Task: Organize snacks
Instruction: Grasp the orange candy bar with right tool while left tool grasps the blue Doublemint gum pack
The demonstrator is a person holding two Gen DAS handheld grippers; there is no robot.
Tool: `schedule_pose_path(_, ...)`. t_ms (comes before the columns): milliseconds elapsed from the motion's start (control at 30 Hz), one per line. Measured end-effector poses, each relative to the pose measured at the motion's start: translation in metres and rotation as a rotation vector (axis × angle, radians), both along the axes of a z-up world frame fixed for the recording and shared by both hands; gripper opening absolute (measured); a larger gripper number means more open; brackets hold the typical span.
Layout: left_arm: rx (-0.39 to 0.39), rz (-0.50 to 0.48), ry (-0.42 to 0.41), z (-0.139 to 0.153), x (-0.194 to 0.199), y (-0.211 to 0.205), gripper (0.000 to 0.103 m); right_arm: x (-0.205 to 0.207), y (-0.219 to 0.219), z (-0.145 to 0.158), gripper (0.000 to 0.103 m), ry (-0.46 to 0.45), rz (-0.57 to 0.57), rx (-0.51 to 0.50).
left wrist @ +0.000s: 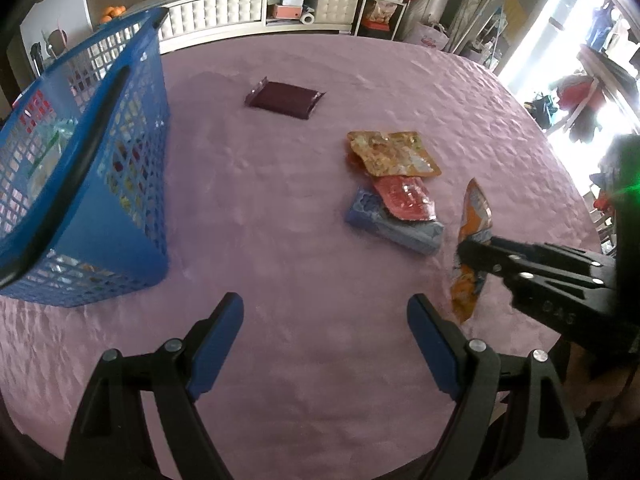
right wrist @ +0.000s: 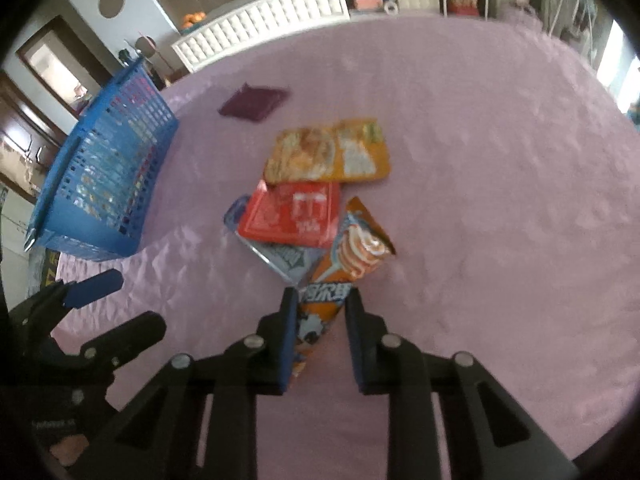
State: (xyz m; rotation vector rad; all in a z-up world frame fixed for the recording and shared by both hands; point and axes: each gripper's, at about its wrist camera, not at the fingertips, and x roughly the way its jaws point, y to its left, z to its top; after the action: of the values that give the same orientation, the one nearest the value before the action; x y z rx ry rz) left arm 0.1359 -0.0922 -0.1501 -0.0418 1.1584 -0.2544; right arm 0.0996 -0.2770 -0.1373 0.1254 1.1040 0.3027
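Observation:
My right gripper is shut on an orange cone-shaped snack packet, its pads pressing the packet's lower half. In the left wrist view the same packet stands on edge above the pink tablecloth, clamped in the right gripper. Beside it lies a pile: a yellow-orange packet, a red packet and a blue packet beneath the red one. A dark purple packet lies alone farther back. A blue mesh basket with snacks inside stands at the left. My left gripper hangs open over bare cloth.
The round table's pink cloth reaches a curved edge near me and on the right. A white cabinet with shelves stands behind the table. The left gripper shows at the lower left of the right wrist view, near the basket.

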Motion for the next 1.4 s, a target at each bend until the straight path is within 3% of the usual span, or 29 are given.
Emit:
schedule_pose_path(200, -0.021, -0.031, 0.019, 0.002, 0.012, -0.023, 0.082, 0.003, -0.013, 0.014, 0.027, -0.057, 0.006, -0.016)
schedule_pose_path(533, 0.015, -0.175, 0.058, -0.021, 0.039, -0.079, 0.082, 0.011, -0.04, 0.002, 0.026, -0.047, -0.032, 0.03)
schedule_pose_path(767, 0.145, -0.278, 0.016, -0.031, 0.062, -0.086, 0.082, 0.013, -0.05, 0.004, 0.027, -0.069, -0.011, 0.059)
schedule_pose_path(900, 0.102, -0.363, 0.056, -0.035, 0.075, -0.085, 0.082, 0.015, -0.049, 0.002, 0.027, -0.068, 0.003, 0.081)
schedule_pose_path(1067, 0.146, -0.413, 0.103, -0.05, 0.087, -0.095, 0.083, 0.02, -0.049, -0.004, 0.027, -0.049, 0.0, 0.086)
schedule_pose_path(1167, 0.184, -0.443, 0.072, -0.052, 0.086, -0.1, 0.083, 0.023, -0.047, -0.008, 0.027, -0.034, 0.001, 0.079)
schedule_pose_path(1400, 0.185, -0.447, 0.042, -0.049, 0.079, -0.103, 0.079, 0.021, -0.043, -0.008, 0.025, -0.034, 0.002, 0.061)
